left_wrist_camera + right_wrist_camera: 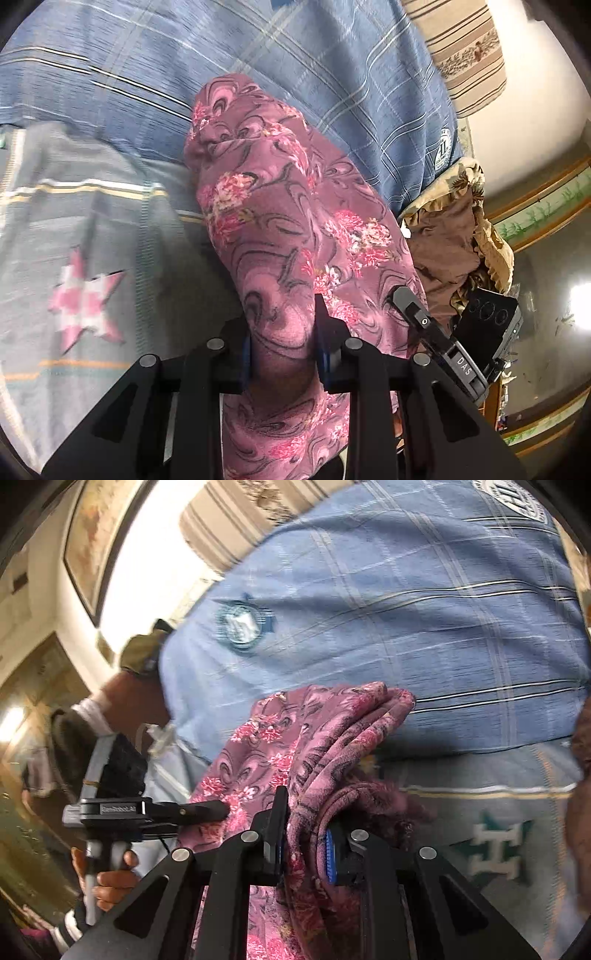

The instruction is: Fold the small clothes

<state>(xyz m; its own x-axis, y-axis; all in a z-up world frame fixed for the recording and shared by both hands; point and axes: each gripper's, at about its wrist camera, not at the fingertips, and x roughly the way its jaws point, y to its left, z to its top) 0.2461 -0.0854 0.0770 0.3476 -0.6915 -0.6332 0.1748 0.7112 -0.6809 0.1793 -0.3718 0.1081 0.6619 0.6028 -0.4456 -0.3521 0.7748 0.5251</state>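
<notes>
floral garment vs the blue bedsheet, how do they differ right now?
The floral garment is mauve with pink flowers; the bedsheet is blue with pale check lines and dark stripes. The garment is bunched into thick folds, while the bedsheet lies spread out. The garment is clamped in the left tool and the right tool; neither grips the bedsheet, which lies beyond and under it. Both are soft patterned fabric.

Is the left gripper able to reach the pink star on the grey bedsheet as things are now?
Probably not yet. The left gripper is shut on the floral garment, which the right gripper also holds. The pink star lies uncovered to its left.
</notes>
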